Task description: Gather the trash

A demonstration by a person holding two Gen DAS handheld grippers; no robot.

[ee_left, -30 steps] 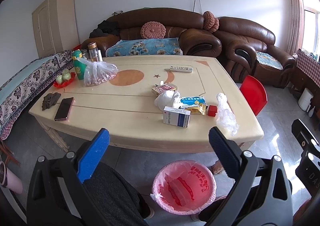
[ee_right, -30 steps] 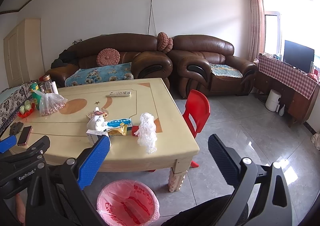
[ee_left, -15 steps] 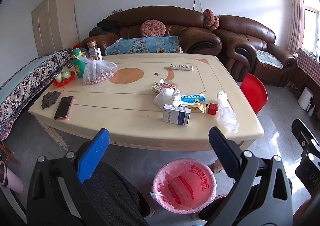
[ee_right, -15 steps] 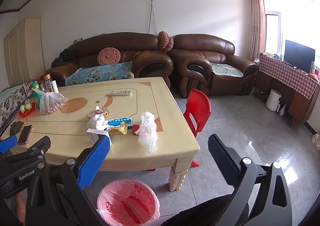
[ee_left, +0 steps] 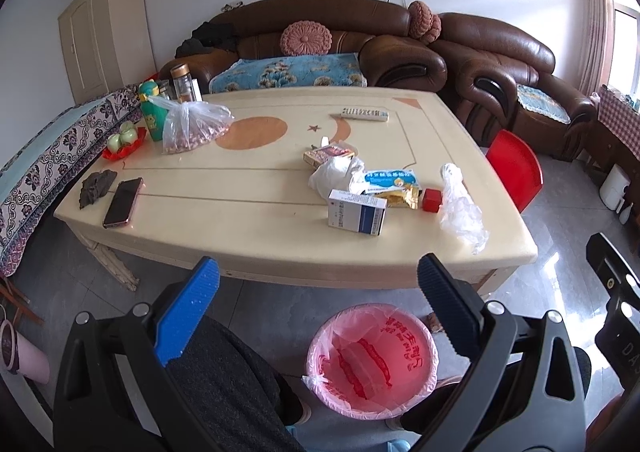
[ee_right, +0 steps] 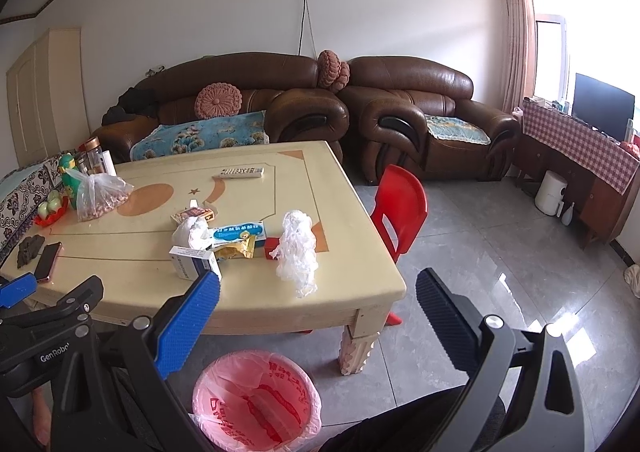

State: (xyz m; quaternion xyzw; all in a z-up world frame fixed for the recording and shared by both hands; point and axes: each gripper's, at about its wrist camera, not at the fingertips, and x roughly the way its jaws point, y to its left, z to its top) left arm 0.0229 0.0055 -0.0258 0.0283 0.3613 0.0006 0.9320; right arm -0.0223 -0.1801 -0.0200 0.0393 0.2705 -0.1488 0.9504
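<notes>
Trash (ee_left: pixel 362 188) sits untouched on the table (ee_left: pixel 280 244); I'm at the approach, both grippers (ee_left: pixel 318 284) (ee_right: pixel 318 294) spread wide and empty (bin (ee_left: pixel 370 360) below). Next, I'd reach forward.

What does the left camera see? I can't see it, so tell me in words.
The open left gripper hovers before a cream table holding a white-and-blue box, crumpled plastic, wrappers and a phone. A pink-lined bin stands on the floor below.

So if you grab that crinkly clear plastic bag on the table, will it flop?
Probably. The plastic bag looks thin, crumpled and empty, so it should sag and squash. It likely weighs almost nothing. Its tail lies near the table edge, so a push might slide it off.
</notes>
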